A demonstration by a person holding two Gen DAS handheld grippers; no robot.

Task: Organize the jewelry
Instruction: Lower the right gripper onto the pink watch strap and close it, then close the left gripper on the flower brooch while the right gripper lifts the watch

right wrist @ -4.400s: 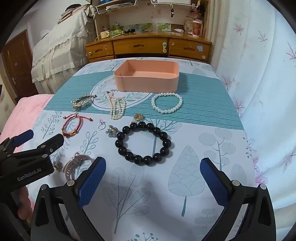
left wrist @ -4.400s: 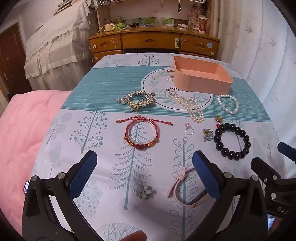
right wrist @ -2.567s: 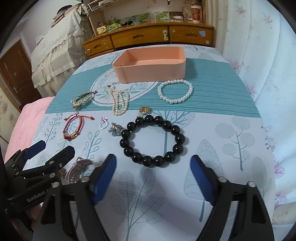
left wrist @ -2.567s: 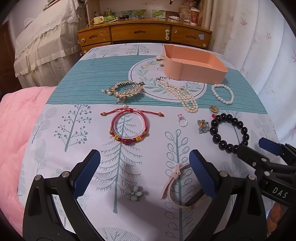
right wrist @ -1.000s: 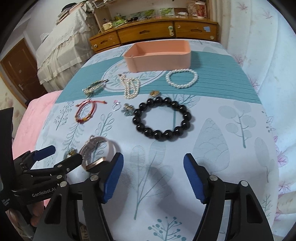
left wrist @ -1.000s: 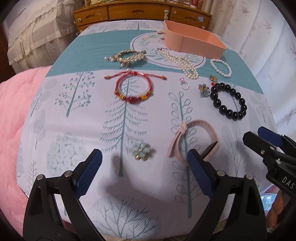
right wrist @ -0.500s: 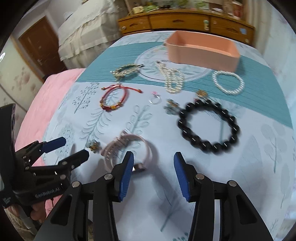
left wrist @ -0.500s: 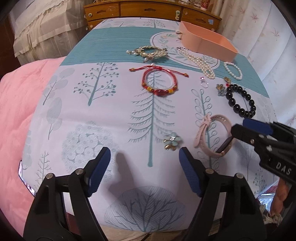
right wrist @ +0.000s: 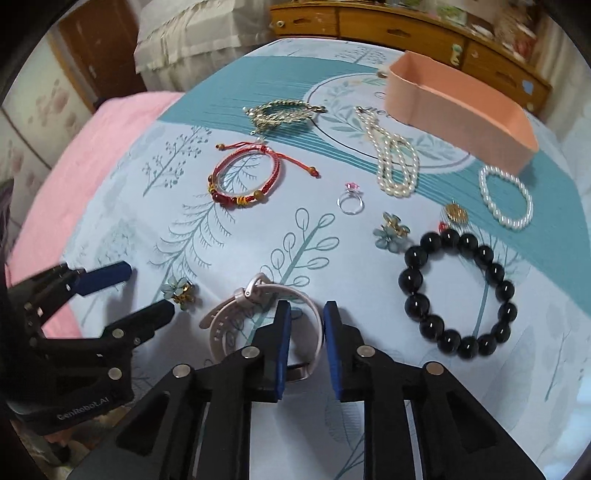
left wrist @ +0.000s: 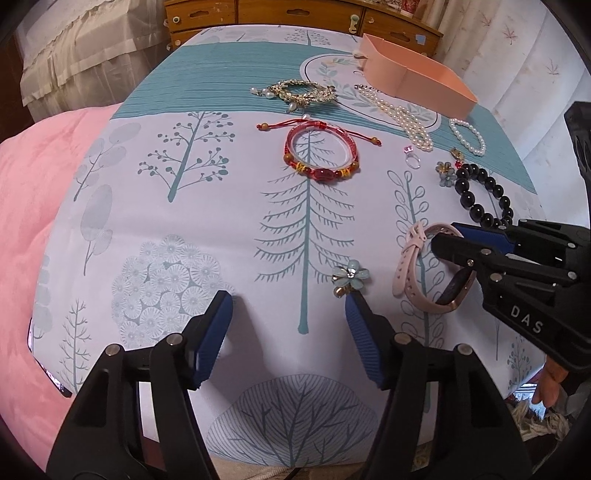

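Right wrist view: your right gripper is closing around the pink watch, its band between the pads with a gap left.
The watch lies on the tree-print bedspread near its front edge; your left gripper is closing on nothing beside the flower brooch. A wooden dresser stands behind the peach tray.

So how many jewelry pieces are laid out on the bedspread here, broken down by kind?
Bracelets: 4 (gold leaf, red cord, white pearl, black bead)
Pearl necklace: 1
Ring: 1
Flower pieces: 2 ()
Gold pendant: 1
Pink watch: 1
Total: 10
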